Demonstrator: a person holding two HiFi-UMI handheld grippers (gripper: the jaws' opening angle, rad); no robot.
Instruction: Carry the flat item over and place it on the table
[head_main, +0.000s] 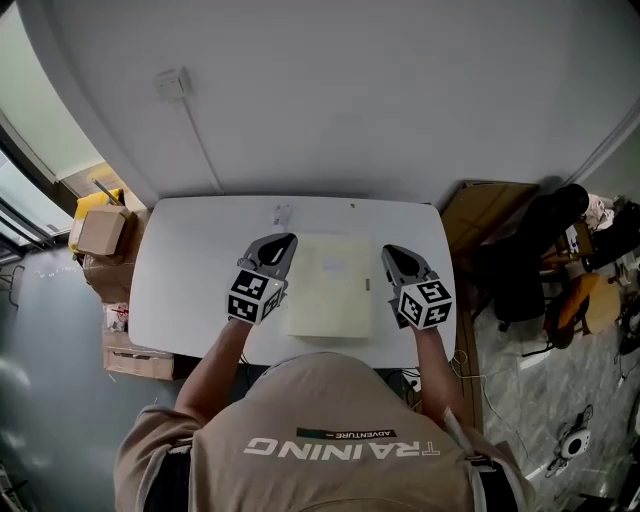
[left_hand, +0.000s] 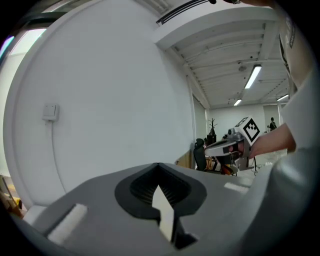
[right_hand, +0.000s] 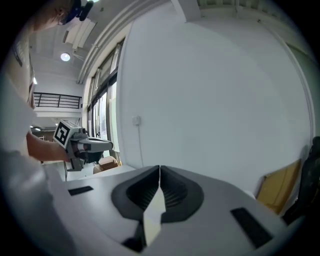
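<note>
A pale yellowish flat item (head_main: 330, 285) lies on the white table (head_main: 190, 280), near its front edge. My left gripper (head_main: 286, 243) hovers just beside the item's left edge, its jaws shut with nothing between them (left_hand: 159, 167). My right gripper (head_main: 388, 254) stands a little off the item's right edge, also shut and empty (right_hand: 159, 170). Both point forward at the white wall. Each gripper view shows the other gripper off to the side, level with it. The item itself is hidden in both gripper views.
Cardboard boxes (head_main: 100, 232) are stacked left of the table. A brown board (head_main: 480, 210) and a black chair (head_main: 530, 250) stand to the right. A wall socket (head_main: 172, 83) with a cable sits above. A small pale object (head_main: 281, 213) lies at the table's back.
</note>
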